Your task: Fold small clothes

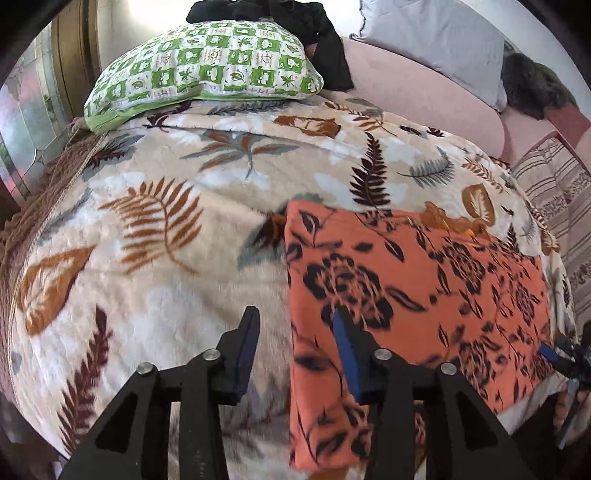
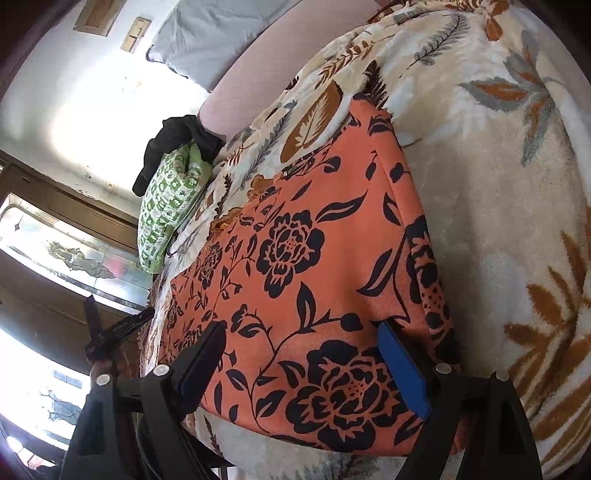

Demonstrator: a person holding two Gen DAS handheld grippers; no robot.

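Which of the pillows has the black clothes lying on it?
The green-and-white checked pillow; the black clothes lie over its far end. The plain grey pillow beside it has nothing on it.

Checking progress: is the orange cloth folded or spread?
Folded: orange cloth lies as a neat rectangle with a doubled, rounded edge on the blanket.

A: What kind of place is this?
B: A home bedroom. A bed with a leaf-print fleece blanket [image 1: 177, 236] fills the view, and at 11 o'clock lies a green checked pillow [image 1: 207, 70].
A: Anything more?
B: A grey pillow [image 1: 436, 40] at 1 o'clock, patterned window glass [image 2: 74, 254] at 9.
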